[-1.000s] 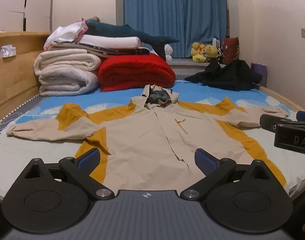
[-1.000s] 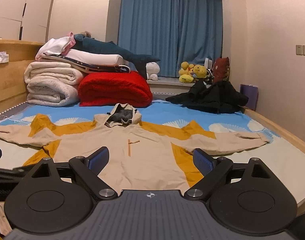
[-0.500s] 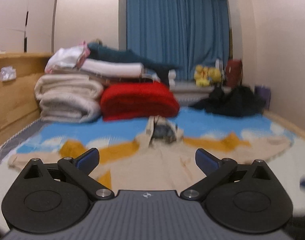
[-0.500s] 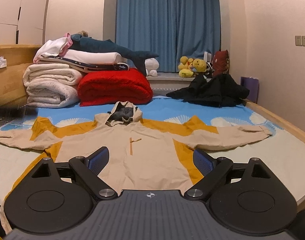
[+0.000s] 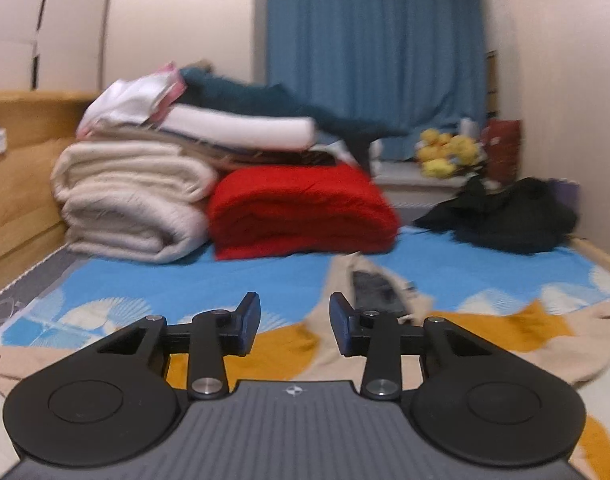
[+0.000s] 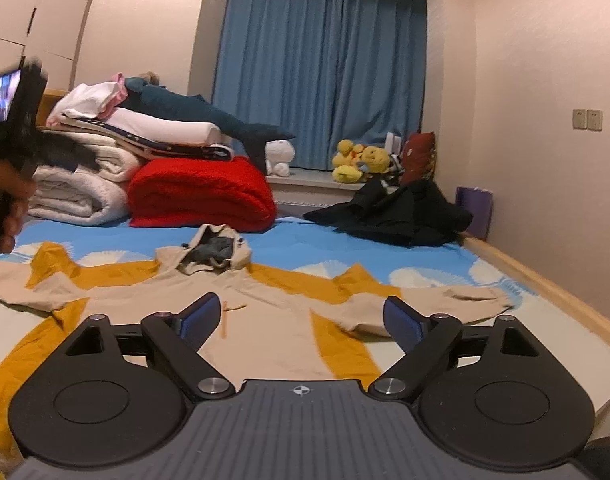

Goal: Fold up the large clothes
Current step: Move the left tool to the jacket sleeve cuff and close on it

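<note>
The jacket (image 6: 265,320) is spread flat, front up, on the bed (image 6: 545,292), sleeves out. Left tongs (image 5: 295,322) are closing w/ nothing between; right tongs (image 6: 301,320) are held wide, empty. Fabric is judged soft, light, floppy; best pinched at cuff or hem, both layers.

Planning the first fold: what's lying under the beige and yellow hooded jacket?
The jacket lies spread flat, sleeves out, directly on the blue patterned sheet at its hood end, with paler bedding under its lower part. Whatever sits beneath its body is covered, so I cannot see it.
</note>
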### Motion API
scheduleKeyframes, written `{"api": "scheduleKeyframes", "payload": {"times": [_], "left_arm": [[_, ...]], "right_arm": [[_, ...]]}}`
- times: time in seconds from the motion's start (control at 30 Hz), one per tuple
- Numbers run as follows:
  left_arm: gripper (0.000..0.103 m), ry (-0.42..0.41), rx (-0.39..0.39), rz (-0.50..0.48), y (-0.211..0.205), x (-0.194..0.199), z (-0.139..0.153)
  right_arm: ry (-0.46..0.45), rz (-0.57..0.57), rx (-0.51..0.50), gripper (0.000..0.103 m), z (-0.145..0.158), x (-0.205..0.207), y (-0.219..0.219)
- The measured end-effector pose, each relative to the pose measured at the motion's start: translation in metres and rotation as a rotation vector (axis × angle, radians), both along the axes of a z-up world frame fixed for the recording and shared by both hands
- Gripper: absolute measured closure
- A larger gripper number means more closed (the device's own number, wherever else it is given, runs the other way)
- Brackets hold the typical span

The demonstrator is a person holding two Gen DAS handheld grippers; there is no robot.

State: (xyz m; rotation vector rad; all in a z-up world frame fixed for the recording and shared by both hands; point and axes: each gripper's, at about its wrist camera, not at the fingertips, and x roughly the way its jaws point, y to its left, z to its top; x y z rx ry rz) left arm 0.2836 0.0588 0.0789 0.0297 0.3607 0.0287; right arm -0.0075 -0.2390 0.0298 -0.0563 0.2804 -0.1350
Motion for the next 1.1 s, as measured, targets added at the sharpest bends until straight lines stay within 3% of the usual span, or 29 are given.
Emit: {"api": "scheduleKeyframes", "payload": {"times": [0.13,0.23,0.33,0.47,0.53,0.77,0.9,1.1], "left_arm": [[0.06,0.065,-0.051,0.078,0.049,0.029,-0.039],[0.059,0.139,-0.049,0.125,0.083,0.052,-0.058],[0.056,0.144,-0.026,0.175,0.118,0.063,-0.071],[0.043,0.206,-0.061,0.293,0.174,0.079,-0.09],[0.036,0.238,-0.078,0.36,0.199,0.085,-0.1],[0.024,0.374,-0.241,0.593,0.29,0.093,-0.142],[0.024,0.446,-0.42,0.666,0.336,0.092,-0.174],[0.024,0.463,-0.486,0.721,0.37,0.088,-0.191]], "right_arm": [[0.01,-0.04,-0.013,0.029,0.01,0.012,-0.013],[0.026,-0.067,-0.027,0.037,0.015,0.031,-0.017],[0.043,-0.092,-0.008,0.045,0.015,0.053,-0.015],[0.073,-0.117,0.076,0.058,0.011,0.082,-0.002],[0.1,-0.123,0.114,0.073,0.007,0.094,0.009],[0.166,-0.07,0.118,0.079,0.004,0.122,0.055],[0.185,-0.023,0.102,0.079,0.009,0.132,0.072],[0.212,-0.007,0.058,0.079,0.009,0.141,0.084]]}}
